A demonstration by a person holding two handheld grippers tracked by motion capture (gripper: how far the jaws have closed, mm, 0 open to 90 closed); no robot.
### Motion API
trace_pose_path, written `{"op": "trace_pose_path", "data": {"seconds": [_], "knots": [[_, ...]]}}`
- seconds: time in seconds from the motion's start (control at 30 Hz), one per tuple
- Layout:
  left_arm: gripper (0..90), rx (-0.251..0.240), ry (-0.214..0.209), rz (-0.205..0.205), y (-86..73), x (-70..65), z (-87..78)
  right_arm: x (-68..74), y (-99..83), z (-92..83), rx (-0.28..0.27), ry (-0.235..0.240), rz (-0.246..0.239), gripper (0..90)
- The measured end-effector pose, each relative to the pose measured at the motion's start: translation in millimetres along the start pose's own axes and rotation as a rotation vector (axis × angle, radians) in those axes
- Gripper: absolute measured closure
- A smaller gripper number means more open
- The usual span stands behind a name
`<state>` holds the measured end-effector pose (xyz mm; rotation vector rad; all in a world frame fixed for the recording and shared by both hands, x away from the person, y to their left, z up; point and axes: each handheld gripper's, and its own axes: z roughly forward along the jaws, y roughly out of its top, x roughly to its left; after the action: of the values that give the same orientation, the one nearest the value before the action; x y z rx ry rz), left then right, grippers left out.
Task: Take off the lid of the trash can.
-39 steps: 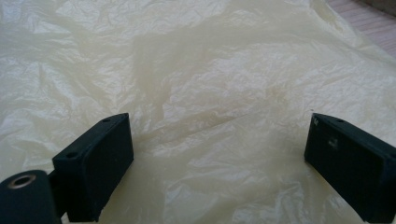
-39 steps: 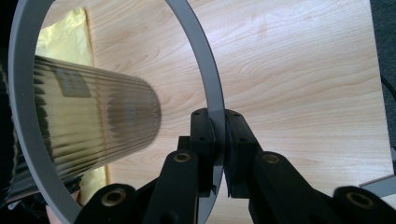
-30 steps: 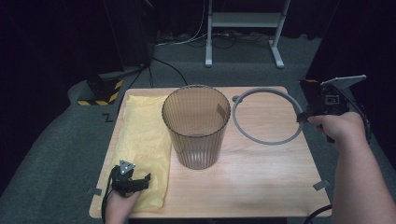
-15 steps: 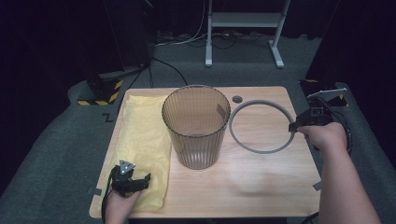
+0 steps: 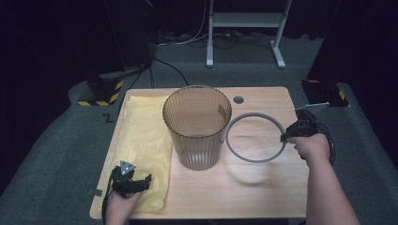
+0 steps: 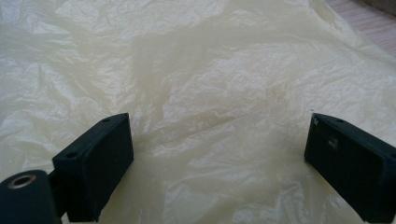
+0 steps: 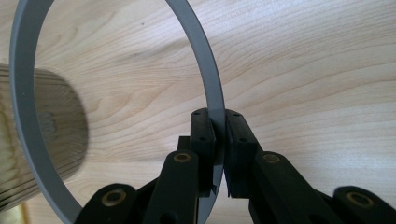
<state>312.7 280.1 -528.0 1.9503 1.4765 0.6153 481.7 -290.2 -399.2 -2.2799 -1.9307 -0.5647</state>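
R gripper (image 7: 218,154), clamped on grey ring (image 5: 256,137), has dropped it toward the table (image 5: 263,197), at 3 o'clock of bin (image 5: 197,125). Prob. setting it down. L gripper (image 6: 219,163) apart over yellow bag (image 6: 201,84).

The ribbed bin (image 5: 197,125) stands mid-table, blocking any direct path between the yellow plastic bag (image 5: 143,140) on the left and the grey ring (image 5: 256,137) on the right. Bare tabletop (image 5: 244,194) lies open in front of the bin. The back right corner is also unobstructed.

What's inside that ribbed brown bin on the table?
The ribbed bin looks empty: through its translucent wall the high view shows only its own base. Whatever the wooden table carries directly beneath the bin stays covered.
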Motion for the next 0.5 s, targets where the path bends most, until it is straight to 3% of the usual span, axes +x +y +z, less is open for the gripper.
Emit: {"op": "trace_pose_path", "data": {"seconds": [0.5], "knots": [[8.1,0.001,-0.001,0.001,-0.3,-0.1,-0.3,-6.5,-2.0,55.2,0.039,-0.037,-0.005,84.0]]}}
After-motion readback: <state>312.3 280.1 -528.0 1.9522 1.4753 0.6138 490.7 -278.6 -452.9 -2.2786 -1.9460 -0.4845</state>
